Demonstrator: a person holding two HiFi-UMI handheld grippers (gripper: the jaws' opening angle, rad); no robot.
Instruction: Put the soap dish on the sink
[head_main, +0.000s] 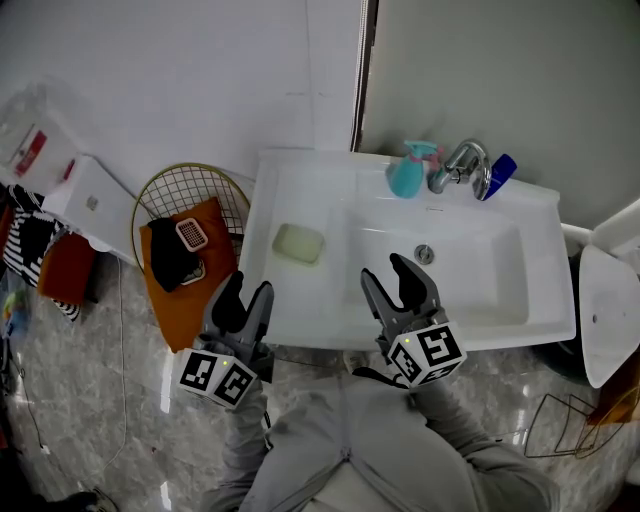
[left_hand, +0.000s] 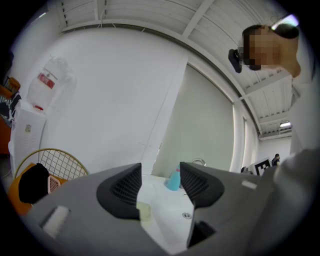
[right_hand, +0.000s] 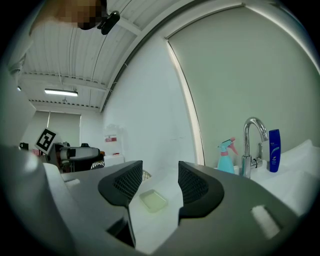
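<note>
Since the soap dish (head_main: 299, 243) already lay flat on the sink's (head_main: 300, 190) left ledge, the left tool (head_main: 245, 298) and right tool (head_main: 397, 280) hung released and empty. Placement was judged complete; best practice was to withdraw both straight back, clear of the dish.

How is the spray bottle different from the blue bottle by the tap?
The spray bottle is light teal with a pink trigger; the blue bottle is dark blue with no trigger. The spray bottle stands left of the tap; the blue bottle stands right of it. Both sit at the back of the sink.
</note>
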